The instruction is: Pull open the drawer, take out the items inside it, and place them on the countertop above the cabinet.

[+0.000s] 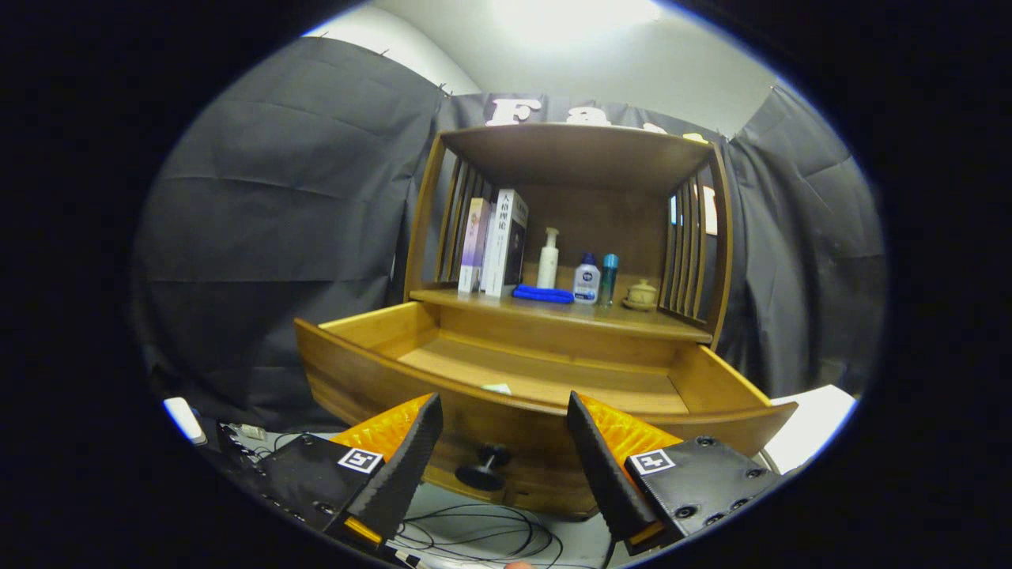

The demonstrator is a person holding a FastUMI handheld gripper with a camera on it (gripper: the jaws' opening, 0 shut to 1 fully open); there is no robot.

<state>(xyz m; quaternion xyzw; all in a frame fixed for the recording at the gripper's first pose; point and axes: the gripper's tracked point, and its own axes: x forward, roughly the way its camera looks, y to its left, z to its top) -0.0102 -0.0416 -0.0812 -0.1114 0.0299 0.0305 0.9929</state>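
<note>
The wooden cabinet's drawer (379,379) stands pulled open, its curved front just ahead of my fingers. A dark round knob (484,468) on the drawer front sits between and slightly below the fingertips. Inside the drawer, a small pale item (498,388) lies near the front wall; most of the drawer floor looks bare. My gripper (504,411) is open, with nothing between its orange-and-black fingers (411,442). The countertop (553,312) above the drawer carries a blue flat object (543,294), bottles and books.
On the countertop stand books (496,243), a white pump bottle (548,259), a small white bottle (587,280), a teal bottle (609,276) and a small lidded pot (641,295). Slatted side walls enclose the shelf. Black cables (474,529) lie on the floor below the drawer.
</note>
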